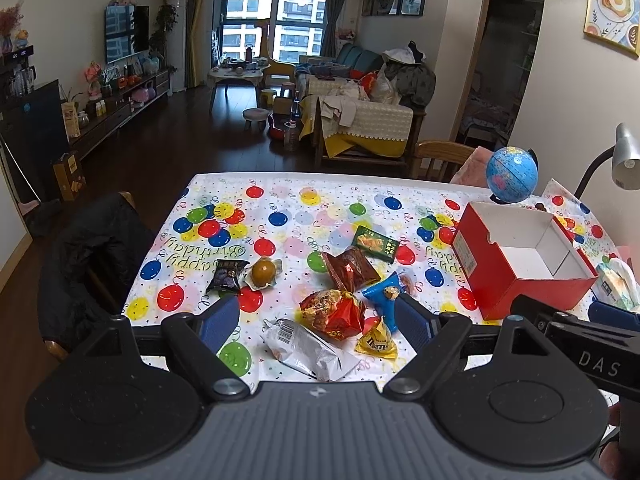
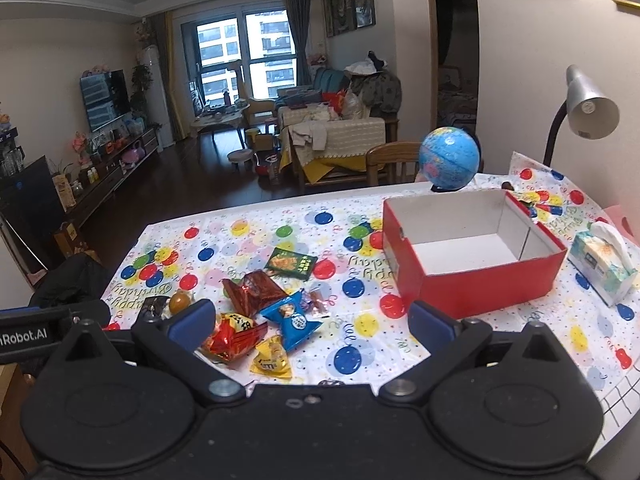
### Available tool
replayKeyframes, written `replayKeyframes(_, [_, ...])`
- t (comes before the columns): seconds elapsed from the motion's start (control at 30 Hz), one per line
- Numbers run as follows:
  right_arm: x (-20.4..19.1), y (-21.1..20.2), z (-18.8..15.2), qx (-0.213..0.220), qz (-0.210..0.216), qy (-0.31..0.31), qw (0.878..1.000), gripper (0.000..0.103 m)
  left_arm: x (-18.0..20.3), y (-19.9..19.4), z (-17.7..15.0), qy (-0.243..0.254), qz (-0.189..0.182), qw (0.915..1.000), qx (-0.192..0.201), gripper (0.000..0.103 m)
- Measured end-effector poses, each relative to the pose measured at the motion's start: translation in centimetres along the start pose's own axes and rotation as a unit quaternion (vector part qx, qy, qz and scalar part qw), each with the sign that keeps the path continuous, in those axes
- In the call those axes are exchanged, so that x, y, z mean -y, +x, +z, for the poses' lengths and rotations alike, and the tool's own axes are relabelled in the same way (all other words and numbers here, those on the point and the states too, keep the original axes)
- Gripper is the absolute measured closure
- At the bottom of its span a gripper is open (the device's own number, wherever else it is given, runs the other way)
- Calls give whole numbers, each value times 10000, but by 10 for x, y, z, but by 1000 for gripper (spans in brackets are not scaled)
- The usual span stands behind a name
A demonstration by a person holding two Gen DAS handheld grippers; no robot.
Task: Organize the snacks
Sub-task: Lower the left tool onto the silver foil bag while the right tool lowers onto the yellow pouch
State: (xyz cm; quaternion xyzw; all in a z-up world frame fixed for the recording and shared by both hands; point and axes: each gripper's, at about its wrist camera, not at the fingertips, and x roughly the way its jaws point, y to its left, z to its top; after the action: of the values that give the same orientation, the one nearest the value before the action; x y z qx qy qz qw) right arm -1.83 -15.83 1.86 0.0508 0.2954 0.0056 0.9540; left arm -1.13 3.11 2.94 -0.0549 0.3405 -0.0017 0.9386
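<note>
The left gripper [image 1: 320,320] hovers above the near edge of the tabletop [image 1: 320,196] with its blue fingers [image 1: 218,320] spread wide apart and holding nothing. The right gripper [image 2: 310,320] hangs just beside it, its fingers [image 2: 432,324] also wide apart and empty.

The landmark is the red box [image 2: 480,284], open at the top with a bare white inside, standing on the balloon-print cloth. All the snacks lie in a loose heap to the left of the red box, apart from it. Nearest the box are the green packet [image 1: 375,243] and the blue packet [image 1: 382,300]. Further left lie the brown foil packet [image 1: 348,268], the red-orange packet [image 1: 332,314] and the yellow M&M's pouch [image 1: 376,342], which touches the red-orange one. The silver wrapper [image 1: 304,350] sits at the near edge of the heap. Furthest from the box are the round brown snack [image 1: 263,273] and the dark purple packet [image 1: 227,276].

Behind the red box stands a globe [image 2: 450,158]; to its right lie a tissue pack [image 2: 602,264] and a lamp [image 2: 588,108].
</note>
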Motion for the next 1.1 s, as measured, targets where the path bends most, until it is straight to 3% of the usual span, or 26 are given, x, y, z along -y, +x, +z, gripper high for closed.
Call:
replayKeyframes(0.13, [0, 9, 2, -137, -31, 15, 9999, 3, -5, 11, 1, -66, -120, 9998, -140, 18])
replayKeyframes(0.27, [0, 27, -5, -327, 73, -135, 9993, 3, -19, 39, -9, -319, -200, 9977, -563, 18])
replayKeyframes(0.63, [7, 101, -25, -1159, 583, -273, 9912, 7, -35, 115, -39, -562, 66, 9893, -1347, 18])
replayKeyframes(0.8, [1, 131, -34, -1443, 818, -693, 9837, 21, -36, 139, -45, -730, 110, 9842, -1610, 18])
replayKeyframes(1.1, [-6, 183, -44, -1784, 1173, -1197, 9696, 28, -37, 183, -44, -1052, 184, 9753, -1935, 18])
